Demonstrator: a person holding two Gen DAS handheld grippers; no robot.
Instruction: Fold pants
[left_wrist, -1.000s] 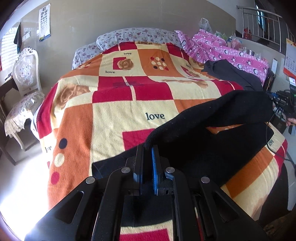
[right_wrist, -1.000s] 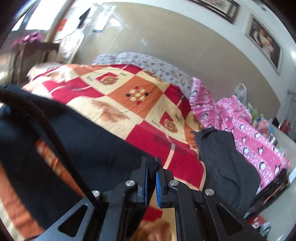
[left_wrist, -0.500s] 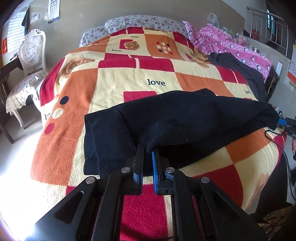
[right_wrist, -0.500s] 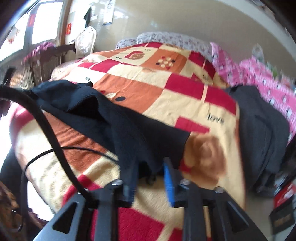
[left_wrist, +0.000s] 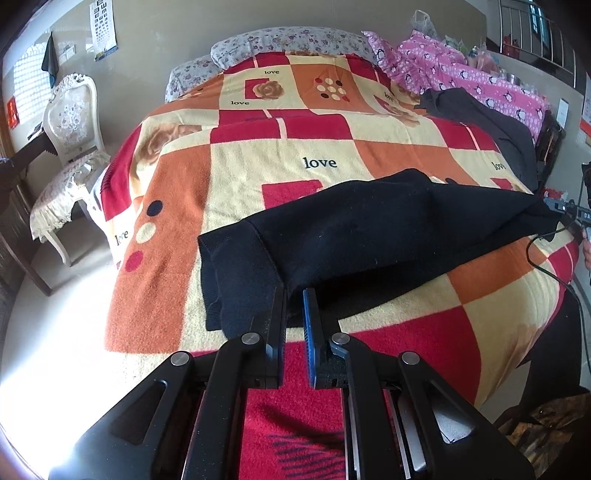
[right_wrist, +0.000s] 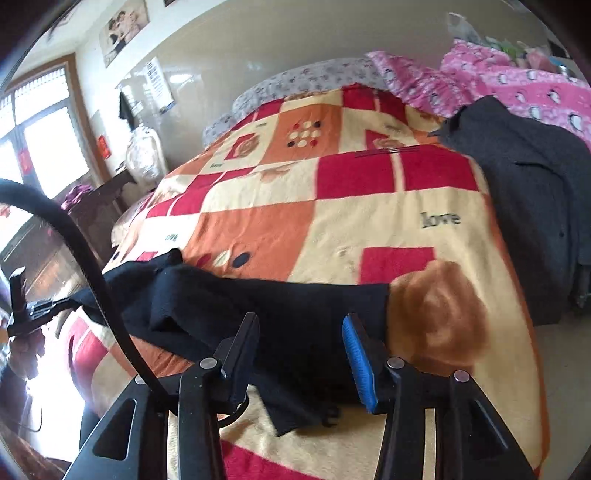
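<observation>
Fingers of the left gripper (left_wrist: 293, 314) low in the centre of the left wrist view, nearly together, pinching a folded corner of the black pants (left_wrist: 369, 229) at their tips. From that corner, pants stretched toward the right edge of the frame, upper layer doubled over a lower one, ribbed end spread flat to the left of the fingers.

Fingers of the right gripper (right_wrist: 301, 343) wide apart at the bottom of the right wrist view, holding nothing, black cloth of the pants (right_wrist: 277, 310) lying between and just beyond them. Pants here running from lower centre out to the left edge, bunched in loose folds. Black cable (right_wrist: 92, 266) arching through the left side of that frame, in front of the cloth.

Under the pants, checked blanket (left_wrist: 258, 155) in red, orange and cream, printed with roses, dots and the word "love", covering the bed. Farther up on the right, dark grey garment (left_wrist: 498, 118) draped at the blanket's edge, beside pink penguin-print bedding (left_wrist: 461, 74). Floral pillow (left_wrist: 288, 40) at the top centre. White carved chair (left_wrist: 70, 122) at the left edge, near the wall.
</observation>
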